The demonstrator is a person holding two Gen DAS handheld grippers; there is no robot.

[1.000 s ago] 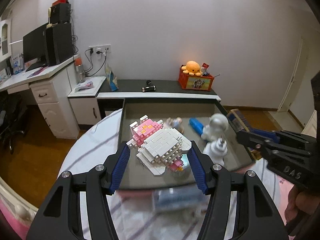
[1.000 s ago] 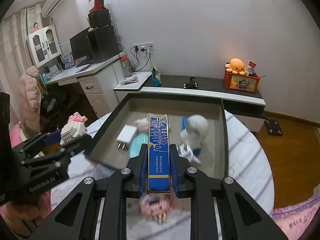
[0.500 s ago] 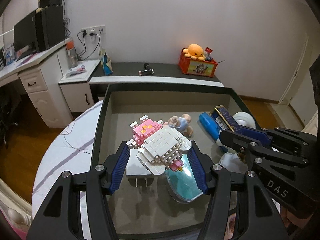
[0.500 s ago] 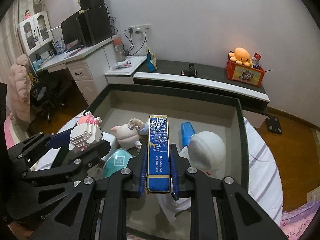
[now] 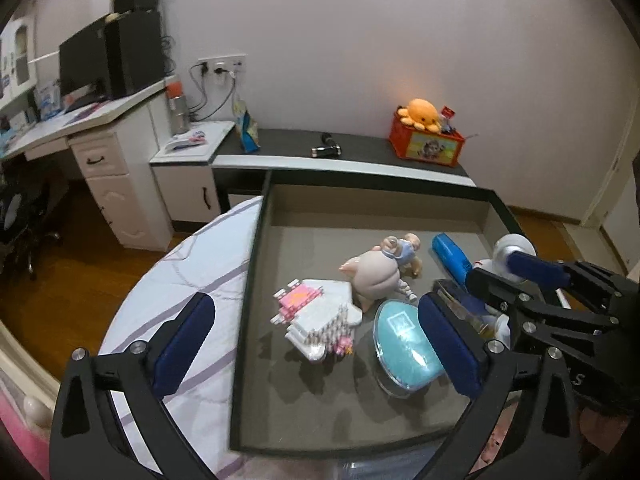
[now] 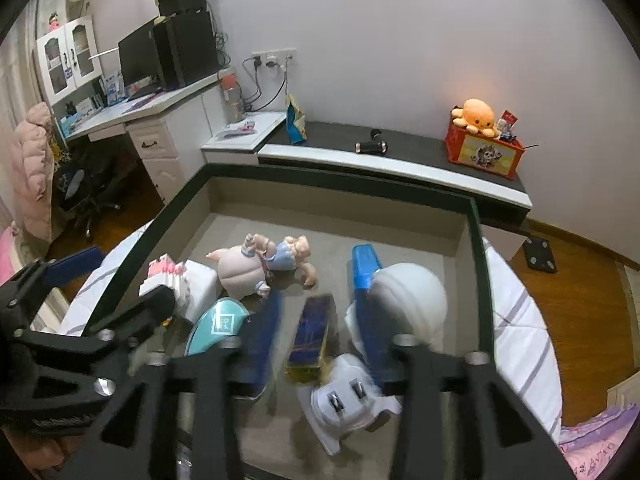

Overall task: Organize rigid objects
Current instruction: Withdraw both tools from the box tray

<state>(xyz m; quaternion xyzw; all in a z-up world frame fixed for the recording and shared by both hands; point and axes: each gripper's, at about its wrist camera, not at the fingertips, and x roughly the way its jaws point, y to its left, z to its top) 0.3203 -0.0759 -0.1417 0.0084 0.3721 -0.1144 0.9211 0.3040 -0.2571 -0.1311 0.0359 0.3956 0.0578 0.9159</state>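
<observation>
A pink-and-white brick model (image 5: 318,322) is lying on its side on the floor of a grey tray (image 5: 256,264), just in front of the left gripper (image 5: 316,344), whose jaws are opening to their widest and are touching nothing. To its right, a narrow blue-and-gold box (image 6: 311,334) is lying in the same tray between the fingers of the right gripper (image 6: 320,340); those jaws are opening too, and the pads are standing clear of the box on both sides.

The brick model is looking light and stiff but fragile: a squeeze on its studded edges could be popping pieces loose, so the flat white faces are looking like the safer hold. The box is reading as a rigid carton, likely slick on its printed sides, and it is best taken across its narrow width near the middle.

Around them the tray is crowding up. A pale pig figure (image 5: 374,276) is lying just behind the brick model, a teal oval case (image 5: 408,344) is sitting beside it, and a blue tube (image 6: 364,266) is resting at the far side. A white round-headed figure (image 6: 408,292) is pressing close against the right side of the box, and a white plug adapter (image 6: 344,400) is lying prongs up at the near end.

The tray is sitting on a round table under a striped cloth (image 5: 192,264), with a desk (image 5: 100,136) and an orange toy crate (image 5: 426,144) along the wall behind.
</observation>
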